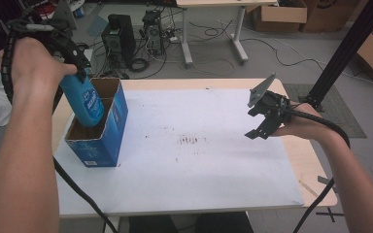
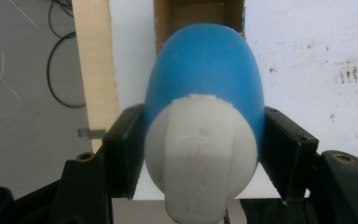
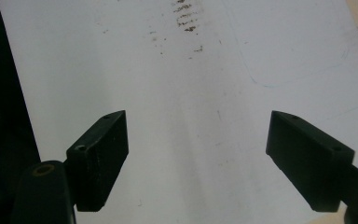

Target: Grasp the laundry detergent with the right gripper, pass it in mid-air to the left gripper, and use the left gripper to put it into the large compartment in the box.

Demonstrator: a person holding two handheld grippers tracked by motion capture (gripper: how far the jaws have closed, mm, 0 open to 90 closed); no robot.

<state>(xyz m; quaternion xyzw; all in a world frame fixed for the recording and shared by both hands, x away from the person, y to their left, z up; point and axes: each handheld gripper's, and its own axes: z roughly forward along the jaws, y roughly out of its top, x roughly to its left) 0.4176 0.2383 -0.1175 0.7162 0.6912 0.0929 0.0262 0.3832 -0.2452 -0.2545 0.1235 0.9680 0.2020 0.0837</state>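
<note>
A blue bottle with a white cap hangs tilted over an open blue cardboard box at the table's left, its lower end inside the box's opening. My left gripper is shut on the bottle just below the cap, one black jaw on each side. In the left gripper view the box's brown inside lies beyond the bottle. My right gripper hovers over the table's right side, open, with bare white board between its jaws.
A white board covers the wooden table, with brown smudges near its middle. Behind the table stand computer towers, cables, another desk's legs and cardboard boxes. A black post rises at the right.
</note>
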